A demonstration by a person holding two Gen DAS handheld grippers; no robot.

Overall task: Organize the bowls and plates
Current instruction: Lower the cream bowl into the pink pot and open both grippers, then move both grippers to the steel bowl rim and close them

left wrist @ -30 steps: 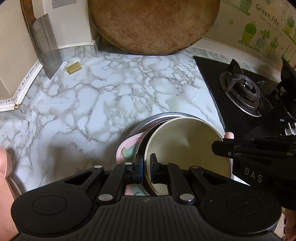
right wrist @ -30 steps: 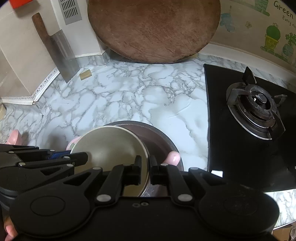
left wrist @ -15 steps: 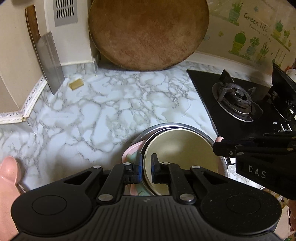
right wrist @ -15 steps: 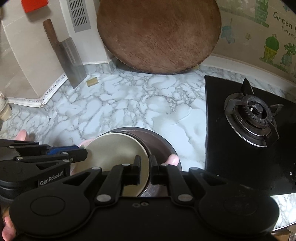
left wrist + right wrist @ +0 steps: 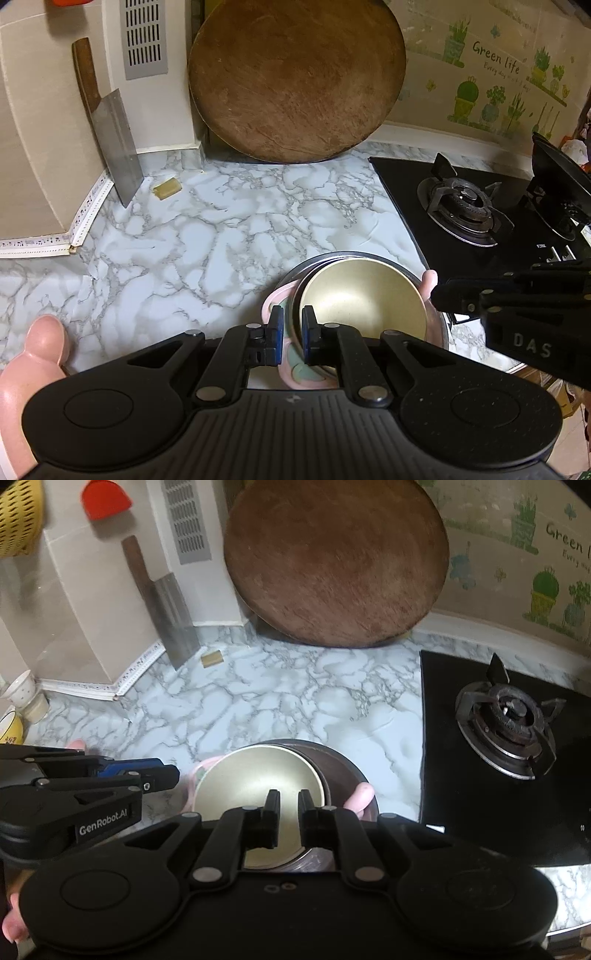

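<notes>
A cream bowl [image 5: 365, 299] sits nested in a steel bowl [image 5: 436, 328], with a pink plate [image 5: 273, 301] under them, held above the marble counter [image 5: 184, 243]. My left gripper [image 5: 292, 328] is shut on the left rims of the stacked bowls. In the right wrist view the cream bowl [image 5: 251, 779] and the dark steel bowl [image 5: 336, 768] lie under my right gripper [image 5: 283, 812], whose jaws stand a little apart with the bowl rim to the right of them; the grip itself is unclear. The pink plate [image 5: 194, 775] peeks out at the left.
A round wooden board [image 5: 295, 81] and a cleaver [image 5: 110, 129] lean at the back wall. A gas hob [image 5: 465, 206] is to the right. Small cups [image 5: 22, 694] stand at the far left. A small yellow block [image 5: 168, 188] lies near the cleaver.
Both grippers and the stacked bowls have risen and drawn back from the counter; the right gripper's jaws now stand slightly wider apart.
</notes>
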